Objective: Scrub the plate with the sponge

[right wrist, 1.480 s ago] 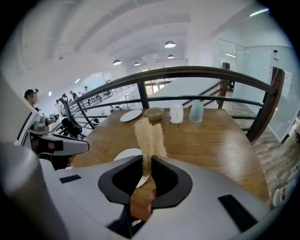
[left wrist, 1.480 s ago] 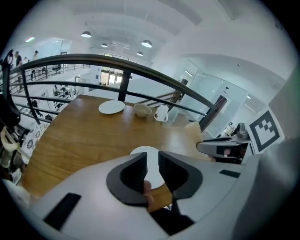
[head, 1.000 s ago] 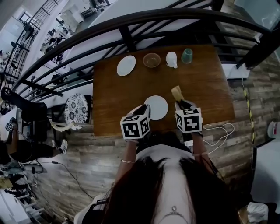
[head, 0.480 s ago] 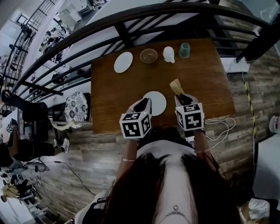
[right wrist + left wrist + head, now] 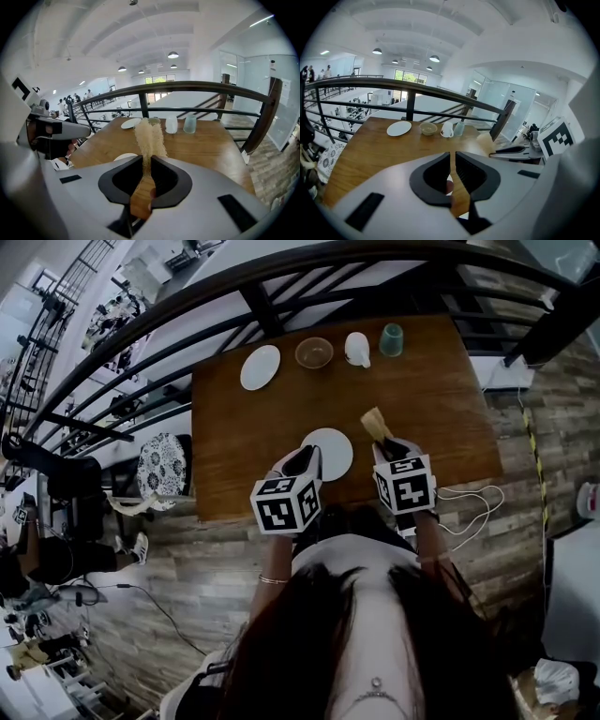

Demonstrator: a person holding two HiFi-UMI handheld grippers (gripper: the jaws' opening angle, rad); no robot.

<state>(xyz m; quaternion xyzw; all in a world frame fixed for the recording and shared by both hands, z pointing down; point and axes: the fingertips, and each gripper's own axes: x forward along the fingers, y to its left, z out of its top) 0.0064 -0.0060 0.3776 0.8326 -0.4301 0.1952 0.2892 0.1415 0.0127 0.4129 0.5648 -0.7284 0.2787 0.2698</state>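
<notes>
right claw (image 5: 146,161) is clamped low on the sponge (image 5: 149,133), which looks light and floppy so I'd keep the grip near its base, left claw (image 5: 452,155) is pretty much closed on nothing, plate (image 5: 327,454) sits mid-frame in the head view, probably slick and breakable, so pin its rim

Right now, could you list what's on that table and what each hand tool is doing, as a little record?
Table: brown wooden table
Nearest dish: round white plate, between the two tools
Right gripper: fingers shut on beige fibrous sponge, right of that plate
Left gripper: fingers nearly together by that plate's left rim; grip unclear
Far edge: second white plate, brown bowl, white cup, green cup
</notes>
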